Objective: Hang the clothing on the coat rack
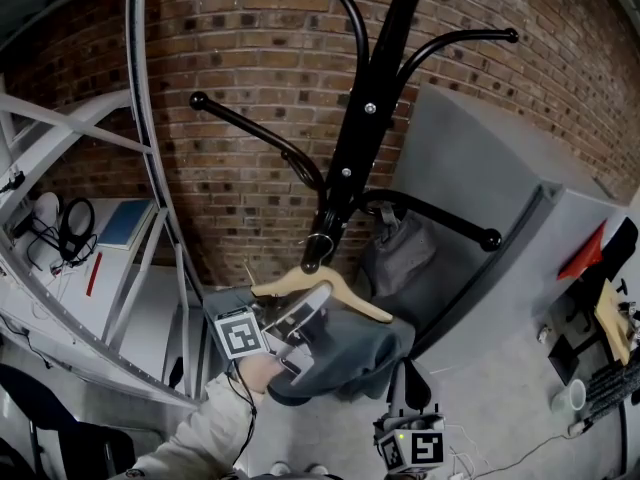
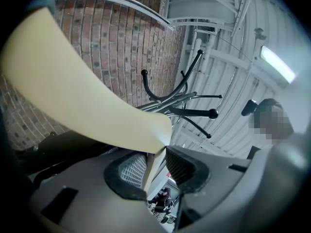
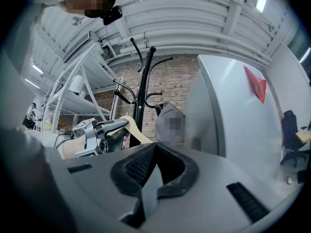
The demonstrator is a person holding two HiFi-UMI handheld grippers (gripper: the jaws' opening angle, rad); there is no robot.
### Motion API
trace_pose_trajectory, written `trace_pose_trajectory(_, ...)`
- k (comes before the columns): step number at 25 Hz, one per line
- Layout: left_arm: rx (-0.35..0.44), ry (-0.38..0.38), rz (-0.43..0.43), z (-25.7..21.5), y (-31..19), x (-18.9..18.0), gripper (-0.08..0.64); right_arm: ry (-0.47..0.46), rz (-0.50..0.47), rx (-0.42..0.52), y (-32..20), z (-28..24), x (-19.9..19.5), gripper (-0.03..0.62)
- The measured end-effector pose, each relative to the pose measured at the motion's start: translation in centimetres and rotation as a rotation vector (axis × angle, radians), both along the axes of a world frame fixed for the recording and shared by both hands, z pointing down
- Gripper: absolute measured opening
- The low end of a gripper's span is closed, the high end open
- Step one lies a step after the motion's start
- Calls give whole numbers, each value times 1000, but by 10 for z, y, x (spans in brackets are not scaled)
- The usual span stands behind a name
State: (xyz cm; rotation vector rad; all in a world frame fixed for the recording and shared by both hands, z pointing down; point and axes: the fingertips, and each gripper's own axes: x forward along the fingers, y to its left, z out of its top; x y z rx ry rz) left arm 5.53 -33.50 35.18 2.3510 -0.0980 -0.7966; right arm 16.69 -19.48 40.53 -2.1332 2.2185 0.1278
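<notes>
A wooden hanger (image 1: 335, 290) carries a dark grey garment (image 1: 350, 358) in front of the black coat rack (image 1: 350, 158). My left gripper (image 1: 298, 330) is shut on the hanger's left arm, which fills the left gripper view as a cream bar (image 2: 82, 101) between the pads. The hanger's metal hook (image 1: 318, 243) is up against the rack's pole; whether it rests on a peg I cannot tell. My right gripper (image 1: 409, 393) is low, right of the garment, and its pads (image 3: 141, 166) are shut on nothing.
A grey bag (image 1: 397, 248) hangs on a lower peg (image 1: 440, 220) of the rack. A brick wall (image 1: 250, 58) is behind, a white metal shelf frame (image 1: 150, 198) on the left and a grey cabinet (image 1: 480, 198) on the right.
</notes>
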Motion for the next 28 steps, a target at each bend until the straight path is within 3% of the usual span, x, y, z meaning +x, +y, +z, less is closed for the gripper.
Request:
trace_pose_trajectory(5,-116,67,25,17,-4,-5,107,-16,10,-50,0,7,2,21)
trace_pose_trajectory(16,-152,99,-5,23,-1,-19,106,-15,-22,-52,1,10,-2,21)
trace_pose_trajectory(21,-102,57,-34,21,12,-24,106,-2,-47,-32,4,8,-5,21)
trace_pose_trajectory(28,-143,50,-66,33,28,-32,106,-9,-84,-31,13,9,-12,21)
